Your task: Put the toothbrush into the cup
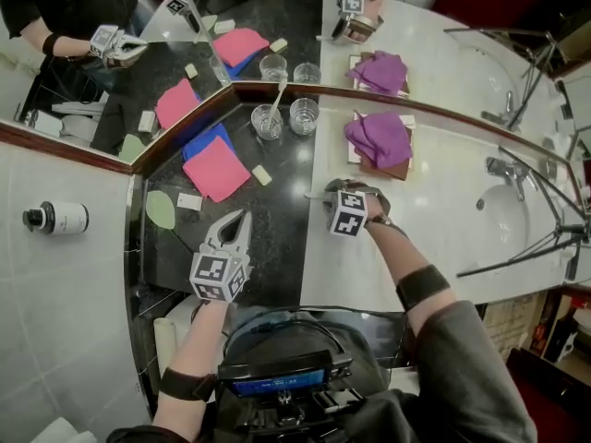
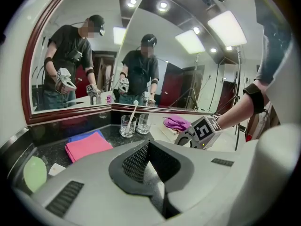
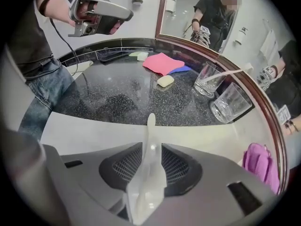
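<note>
Toothbrush (image 3: 149,126) is lying lengthwise between the right gripper's (image 3: 151,147) pads (image 3: 124,166). As far as the right gripper view shows, the pads are pressing on its pale handle from both sides. Its narrow end is sticking out past the jaws, toward the black stone (image 1: 277,238).

That gripper is pointing steeply down at the white counter (image 1: 434,201), just beside the edge where white meets black. Whether the toothbrush is resting on the surface or hanging just clear of it cannot be told.

Further out, two cups are standing side by side against the mirror (image 1: 111,81), well apart from the gripper. The empty cup (image 1: 303,115) is waiting with nothing in it. The other cup (image 1: 268,121) is already holding a second brush (image 1: 277,100), which is leaning out over its rim.

The left gripper (image 2: 148,145) is hovering over the black stone with its jaws together and nothing between them, near the pink cloth (image 1: 217,169). It seems to be taking no part in this step.

Judging by this, the task is only getting started: the grip is being taken, and nothing more. Lifting the toothbrush, carrying it to a cup, lowering it in and letting go are all yet to be done.
</note>
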Tool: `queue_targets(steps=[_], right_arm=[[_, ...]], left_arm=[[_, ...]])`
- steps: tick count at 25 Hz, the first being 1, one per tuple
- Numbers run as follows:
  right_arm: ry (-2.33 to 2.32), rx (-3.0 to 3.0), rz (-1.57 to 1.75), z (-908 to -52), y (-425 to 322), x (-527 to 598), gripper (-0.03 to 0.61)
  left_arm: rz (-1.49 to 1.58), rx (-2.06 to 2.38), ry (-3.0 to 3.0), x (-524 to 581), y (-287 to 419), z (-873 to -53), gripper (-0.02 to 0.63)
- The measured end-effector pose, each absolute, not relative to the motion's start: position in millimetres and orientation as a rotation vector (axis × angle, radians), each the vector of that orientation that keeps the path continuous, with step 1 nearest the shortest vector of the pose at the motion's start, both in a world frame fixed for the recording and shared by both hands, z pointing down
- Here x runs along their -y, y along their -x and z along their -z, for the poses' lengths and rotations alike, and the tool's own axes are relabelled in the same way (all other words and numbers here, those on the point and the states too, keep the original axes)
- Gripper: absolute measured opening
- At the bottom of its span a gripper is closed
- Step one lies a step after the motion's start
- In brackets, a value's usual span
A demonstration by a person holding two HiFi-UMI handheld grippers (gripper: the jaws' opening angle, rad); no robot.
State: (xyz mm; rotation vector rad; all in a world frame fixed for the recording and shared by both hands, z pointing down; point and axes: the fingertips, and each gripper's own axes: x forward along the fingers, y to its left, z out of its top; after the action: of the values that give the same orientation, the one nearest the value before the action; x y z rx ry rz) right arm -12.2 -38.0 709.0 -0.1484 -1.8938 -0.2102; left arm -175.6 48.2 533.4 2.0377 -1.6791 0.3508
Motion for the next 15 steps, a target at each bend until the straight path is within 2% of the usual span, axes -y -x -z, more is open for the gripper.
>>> queue_targets(steps=[5,10,15], right_arm=[[0.226,1.878,0.162,-714.3,12.1,31.6,0.110],[0.264,1.875,0.118,-714.6,9.7,26.4,0.046],[0.263,1.887,0.096,-714.5,10.8,26.6,0.041]], left_arm=[[-0.343,1.681,-2.025,-42.7,177.5,-539.5,0.001],[-0.346,1.671,-2.026,-40.4,175.9,-539.2,0.001],[-0.357,1.675,-2.013,-42.8,178.8,-544.7,0.001]])
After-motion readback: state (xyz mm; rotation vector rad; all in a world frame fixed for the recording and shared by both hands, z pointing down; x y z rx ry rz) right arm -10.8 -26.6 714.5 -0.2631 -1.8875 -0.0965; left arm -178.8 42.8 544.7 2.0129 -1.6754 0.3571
